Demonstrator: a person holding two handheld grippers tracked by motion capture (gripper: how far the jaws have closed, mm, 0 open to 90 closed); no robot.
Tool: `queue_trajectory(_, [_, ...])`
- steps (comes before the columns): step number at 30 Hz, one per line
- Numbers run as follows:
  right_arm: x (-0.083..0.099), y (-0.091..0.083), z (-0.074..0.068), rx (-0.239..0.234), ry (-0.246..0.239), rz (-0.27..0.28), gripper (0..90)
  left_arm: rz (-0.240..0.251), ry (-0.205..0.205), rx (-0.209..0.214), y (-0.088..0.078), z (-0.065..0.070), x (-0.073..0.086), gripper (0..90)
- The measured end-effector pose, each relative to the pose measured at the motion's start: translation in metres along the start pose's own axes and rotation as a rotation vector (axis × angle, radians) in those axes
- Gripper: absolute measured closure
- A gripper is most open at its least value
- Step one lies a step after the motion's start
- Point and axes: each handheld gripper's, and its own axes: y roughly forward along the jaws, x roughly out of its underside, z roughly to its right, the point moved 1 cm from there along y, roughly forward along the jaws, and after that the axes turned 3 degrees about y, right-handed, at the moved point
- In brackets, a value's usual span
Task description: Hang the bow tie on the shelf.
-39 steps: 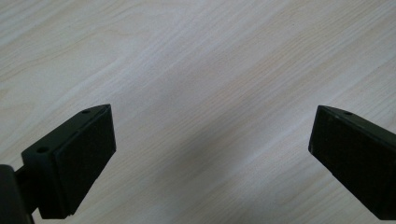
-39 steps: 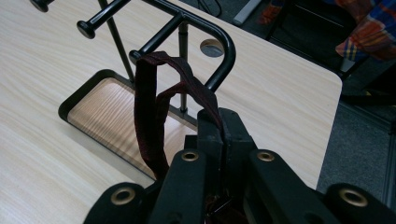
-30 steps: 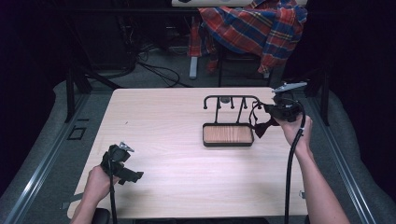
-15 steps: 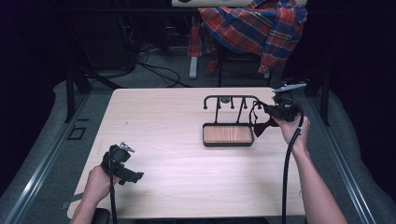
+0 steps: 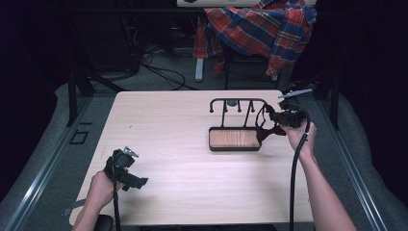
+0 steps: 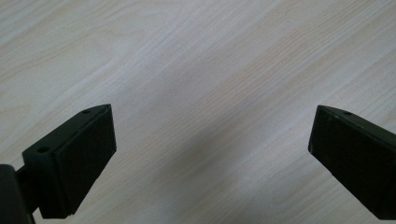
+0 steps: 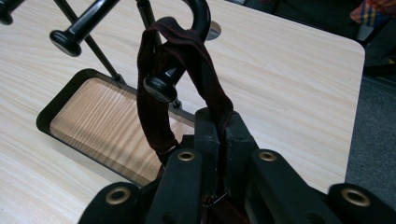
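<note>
A dark band is held at the rack.
The dark band (image 7: 187,60) is pinched by the right gripper (image 7: 219,140) and looped over a peg of the black rack (image 5: 235,122); the left gripper (image 6: 210,149) is kept spread above the table (image 6: 196,56).

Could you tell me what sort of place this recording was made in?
Probably a lab recording station: a bare wooden table stands among dark surroundings, loose cables trail over the grey floor behind it, and a plaid shirt hangs on a chair.
</note>
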Motion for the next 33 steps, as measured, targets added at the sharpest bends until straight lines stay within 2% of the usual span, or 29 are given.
queue_trajectory(8, [0.003,0.007,-0.001,-0.033,0.002,-0.026,85.2,-0.001,0.004,0.0,0.0,0.001,0.0,0.9])
queue_trajectory(20, [0.003,0.011,-0.009,-0.033,-0.024,-0.036,83.9,-0.008,0.014,0.0,0.001,0.001,-0.001,1.3])
queue_trajectory(32, [0.0,0.019,-0.01,-0.032,0.011,-0.021,83.6,-0.02,0.024,-0.002,0.002,0.003,-0.001,1.5])
queue_trajectory(33, [-0.001,0.02,-0.009,-0.034,0.029,-0.012,83.4,-0.018,0.024,-0.001,0.003,0.003,-0.002,1.6])
